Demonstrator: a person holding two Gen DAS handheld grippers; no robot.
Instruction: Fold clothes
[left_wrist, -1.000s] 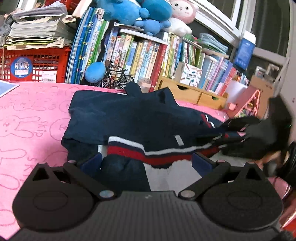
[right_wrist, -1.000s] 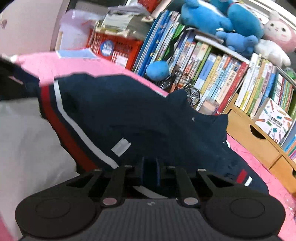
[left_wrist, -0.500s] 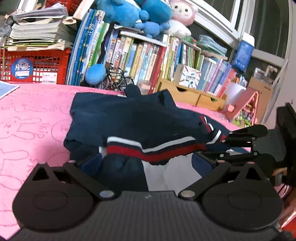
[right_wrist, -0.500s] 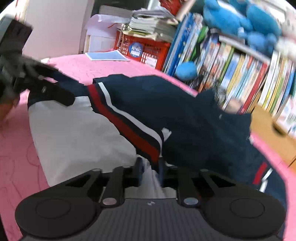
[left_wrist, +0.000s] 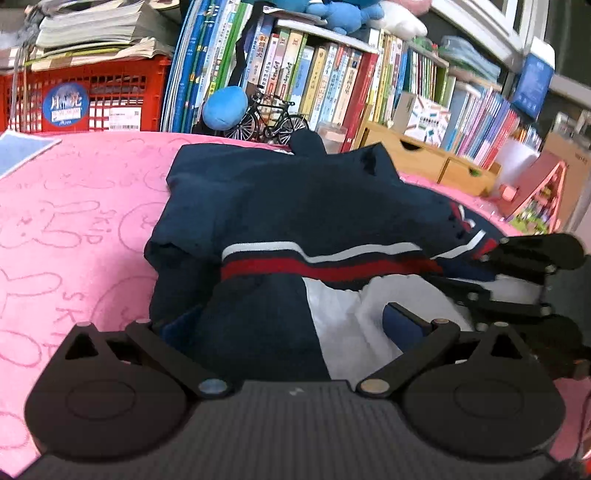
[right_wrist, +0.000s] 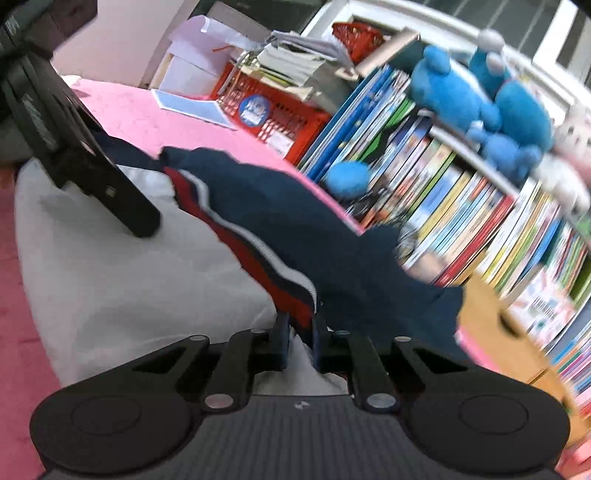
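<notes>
Garment half-folded on a pink blanket, both grippers at its striped edge.

Right gripper (right_wrist: 300, 334) clenched the red-and-white striped fold of the navy garment (left_wrist: 295, 206), its jaws having just been closing on the cloth; the left gripper (left_wrist: 291, 325) stood spread wide over navy and white fabric, pads not pressing. The garment lay mid-blanket (left_wrist: 74, 206), white lining exposed toward 5 o'clock. At 10 o'clock a red crate (left_wrist: 103, 96) carried stacked papers (left_wrist: 96, 29) on top, its contents unclear; at 2 o'clock wooden drawers (left_wrist: 436, 162) sat shut beneath shelved books (left_wrist: 332, 81).
</notes>
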